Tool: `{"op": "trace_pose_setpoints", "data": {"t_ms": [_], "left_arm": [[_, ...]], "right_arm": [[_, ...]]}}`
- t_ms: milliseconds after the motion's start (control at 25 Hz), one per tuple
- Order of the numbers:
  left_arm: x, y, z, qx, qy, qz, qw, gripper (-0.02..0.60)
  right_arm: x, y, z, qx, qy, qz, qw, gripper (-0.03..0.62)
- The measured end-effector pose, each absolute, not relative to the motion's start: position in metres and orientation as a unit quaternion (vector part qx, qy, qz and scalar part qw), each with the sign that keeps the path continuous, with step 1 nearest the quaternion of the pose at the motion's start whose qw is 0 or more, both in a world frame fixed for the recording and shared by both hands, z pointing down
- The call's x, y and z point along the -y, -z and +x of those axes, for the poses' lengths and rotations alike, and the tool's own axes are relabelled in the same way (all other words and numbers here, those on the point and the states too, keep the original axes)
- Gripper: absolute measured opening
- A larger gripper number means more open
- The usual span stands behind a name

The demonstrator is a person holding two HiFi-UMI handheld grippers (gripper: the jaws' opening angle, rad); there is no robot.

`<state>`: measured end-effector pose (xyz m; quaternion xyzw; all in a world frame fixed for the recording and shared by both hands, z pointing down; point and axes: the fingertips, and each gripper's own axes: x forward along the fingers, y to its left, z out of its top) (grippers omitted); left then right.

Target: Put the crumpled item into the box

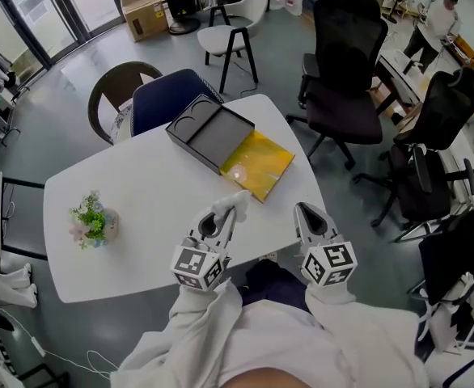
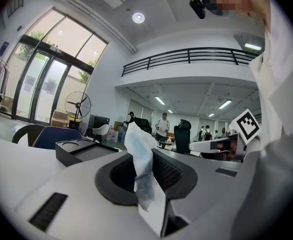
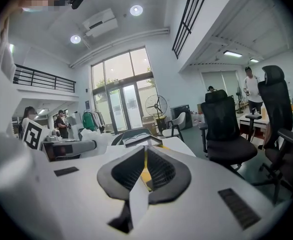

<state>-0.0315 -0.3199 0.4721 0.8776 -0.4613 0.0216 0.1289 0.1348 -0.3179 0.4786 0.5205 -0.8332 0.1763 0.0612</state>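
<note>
- We find the white table point(image 1: 148, 200) bare from its near edge up to the black box point(image 1: 213, 132), so the way is open there.
- The box's yellow lid point(image 1: 263, 166) lies flat on its near right side.
- A flower pot point(image 1: 93, 223) stands well left.
- Beyond the far edge, chairs point(image 1: 168, 95) crowd close.

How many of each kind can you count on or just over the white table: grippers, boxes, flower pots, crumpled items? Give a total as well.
Grippers: 2 (left gripper, right gripper)
Boxes: 1 (box, lying open)
Flower pots: 1 (flower pot)
Crumpled items: 1 (crumpled item, pinched in the left gripper)
Total: 5
</note>
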Motion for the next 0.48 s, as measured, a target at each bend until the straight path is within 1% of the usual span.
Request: {"op": "trace_pose_setpoints", "data": {"t_ms": [480], "left_arm": [[0.370, -0.479, -0.020, 0.485, -0.031, 0.864, 0.131, 0.080]], "right_arm": [[0.375, -0.488, 0.147, 0.846, -0.181, 0.497, 0.064, 0.040]]}}
